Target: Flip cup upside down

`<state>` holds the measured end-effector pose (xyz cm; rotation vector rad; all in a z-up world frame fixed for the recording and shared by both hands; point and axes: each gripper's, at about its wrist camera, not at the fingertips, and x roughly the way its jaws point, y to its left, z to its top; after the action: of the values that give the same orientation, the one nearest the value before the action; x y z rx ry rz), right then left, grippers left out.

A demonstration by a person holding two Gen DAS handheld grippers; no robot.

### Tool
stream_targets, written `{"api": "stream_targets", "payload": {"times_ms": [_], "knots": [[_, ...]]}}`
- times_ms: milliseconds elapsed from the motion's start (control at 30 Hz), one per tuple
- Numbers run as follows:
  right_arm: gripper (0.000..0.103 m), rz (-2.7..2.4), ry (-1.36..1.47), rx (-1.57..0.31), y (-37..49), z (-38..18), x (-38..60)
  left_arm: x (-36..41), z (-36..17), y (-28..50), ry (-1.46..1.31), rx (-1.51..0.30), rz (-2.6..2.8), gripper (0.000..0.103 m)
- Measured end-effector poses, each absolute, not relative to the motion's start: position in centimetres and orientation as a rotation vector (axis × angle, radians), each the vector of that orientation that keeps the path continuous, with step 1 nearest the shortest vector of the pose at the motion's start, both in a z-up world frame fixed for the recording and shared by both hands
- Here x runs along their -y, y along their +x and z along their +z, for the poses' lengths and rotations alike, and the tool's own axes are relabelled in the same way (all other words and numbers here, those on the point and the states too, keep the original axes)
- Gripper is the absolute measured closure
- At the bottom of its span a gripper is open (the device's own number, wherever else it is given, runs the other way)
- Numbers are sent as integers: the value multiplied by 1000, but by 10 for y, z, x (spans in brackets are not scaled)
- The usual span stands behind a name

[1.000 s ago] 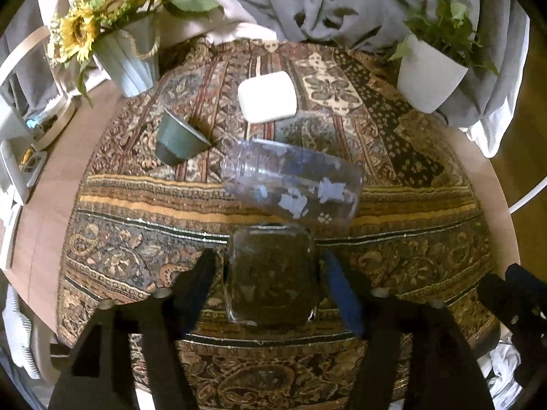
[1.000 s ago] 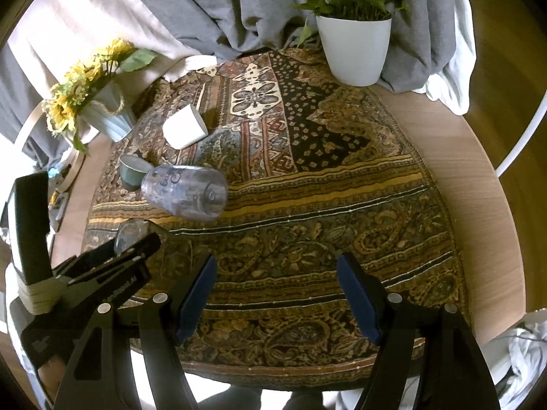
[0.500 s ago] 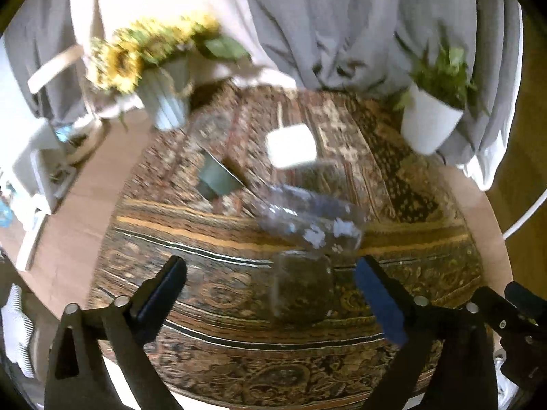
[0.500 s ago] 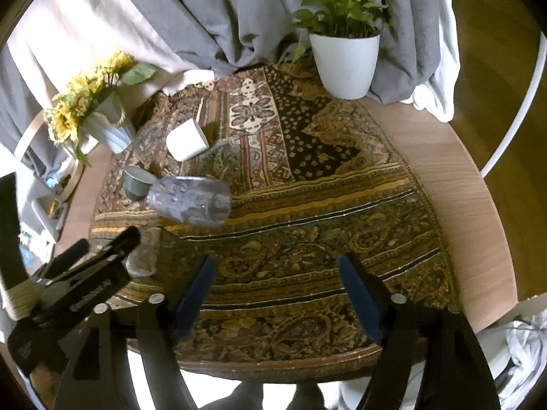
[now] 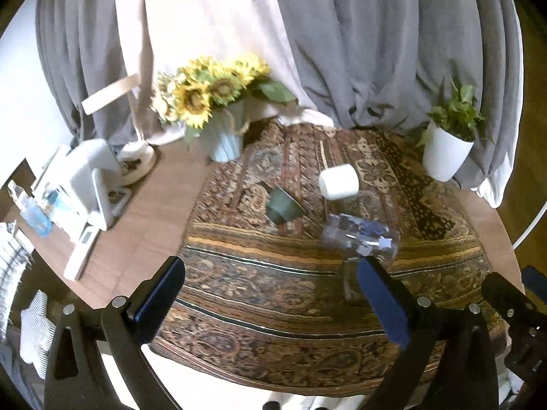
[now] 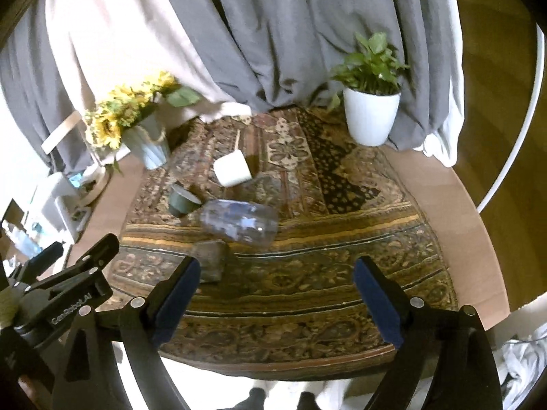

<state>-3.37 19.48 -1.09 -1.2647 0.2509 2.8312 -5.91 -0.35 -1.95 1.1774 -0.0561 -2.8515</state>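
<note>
Looks done: small square clear glass cup (image 6: 210, 261) stands alone on patterned cloth, near edge of desk (image 6: 454, 212), prob. inverted. Left gripper (image 5: 270, 294) & right gripper (image 6: 275, 290) both wide, empty.

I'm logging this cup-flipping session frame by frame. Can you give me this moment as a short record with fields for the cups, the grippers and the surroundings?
left gripper: open, holding nothing
right gripper: open, holding nothing
square glass cup: standing on the patterned cloth, nearest the grippers
clear printed cup: lying on its side
dark green cup: tipped over
white cup: on its side
background: sunflower vase at left, potted plant at right, grey curtain behind
</note>
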Motion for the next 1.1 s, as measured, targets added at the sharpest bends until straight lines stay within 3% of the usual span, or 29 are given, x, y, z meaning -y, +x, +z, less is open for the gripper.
{"api": "stream_targets", "payload": {"times_ms": [233, 400, 1100], "knots": [[12, 2890, -1119, -245, -6, 2, -175, 14, -7, -37, 1045, 170, -2866, 0], [12, 2923, -1058, -229, 10, 7, -164, 28, -5, -22, 1057, 96, -2928, 0], [12, 2901, -1004, -220, 21, 10, -154, 36, -5, -16, 1028, 102, -2933, 0]]}}
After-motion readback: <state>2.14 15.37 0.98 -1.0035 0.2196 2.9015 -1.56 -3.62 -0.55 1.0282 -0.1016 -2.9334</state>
